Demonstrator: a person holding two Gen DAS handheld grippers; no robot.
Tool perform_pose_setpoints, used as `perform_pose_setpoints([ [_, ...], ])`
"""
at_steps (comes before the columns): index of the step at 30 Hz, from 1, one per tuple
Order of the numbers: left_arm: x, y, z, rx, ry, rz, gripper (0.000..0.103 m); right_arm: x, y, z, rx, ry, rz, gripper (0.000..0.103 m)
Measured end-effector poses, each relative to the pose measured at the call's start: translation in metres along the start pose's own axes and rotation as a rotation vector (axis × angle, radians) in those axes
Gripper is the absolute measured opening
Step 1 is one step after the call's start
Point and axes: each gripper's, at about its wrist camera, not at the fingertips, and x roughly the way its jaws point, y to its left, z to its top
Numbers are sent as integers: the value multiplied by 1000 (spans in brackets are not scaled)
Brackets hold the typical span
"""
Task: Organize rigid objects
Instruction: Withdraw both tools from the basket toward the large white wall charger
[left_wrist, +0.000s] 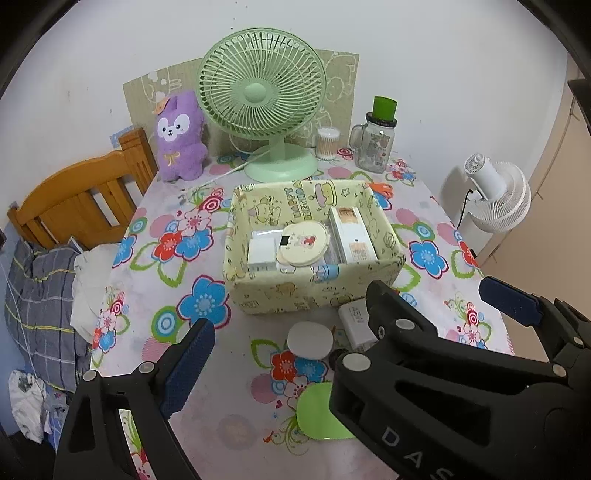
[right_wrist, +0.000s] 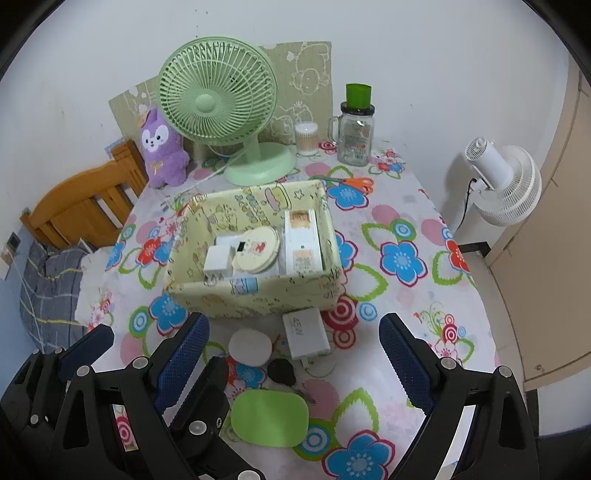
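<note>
A pale yellow cartoon-print storage box (left_wrist: 314, 291) (right_wrist: 258, 299) sits mid-table holding white boxes and a round cream case (left_wrist: 303, 245) (right_wrist: 256, 249). In front of it lie a white round lid (left_wrist: 309, 339) (right_wrist: 250, 347), a white charger (left_wrist: 354, 325) (right_wrist: 306, 333), a small black object (right_wrist: 281, 371) and a green oval case (left_wrist: 317, 413) (right_wrist: 269, 417). My left gripper (left_wrist: 291, 332) is open above these items. My right gripper (right_wrist: 295, 354) is open and empty over them. The right gripper also shows in the left wrist view (left_wrist: 443, 299).
A green desk fan (left_wrist: 260, 99) (right_wrist: 218, 107), purple plush (left_wrist: 179, 136) (right_wrist: 160, 147), cotton-swab jar (left_wrist: 327, 142) and glass mug jar (left_wrist: 376, 144) (right_wrist: 354, 136) stand at the back. Orange scissors (right_wrist: 354, 182) lie behind the box. A wooden bed frame (left_wrist: 81, 195) is left, a white fan (right_wrist: 506, 184) right.
</note>
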Motion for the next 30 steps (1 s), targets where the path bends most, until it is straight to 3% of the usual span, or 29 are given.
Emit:
perform_pose_setpoints([
  [30, 39, -5, -62, -7, 37, -41, 95, 40, -10, -64, -9, 40, -15, 95],
])
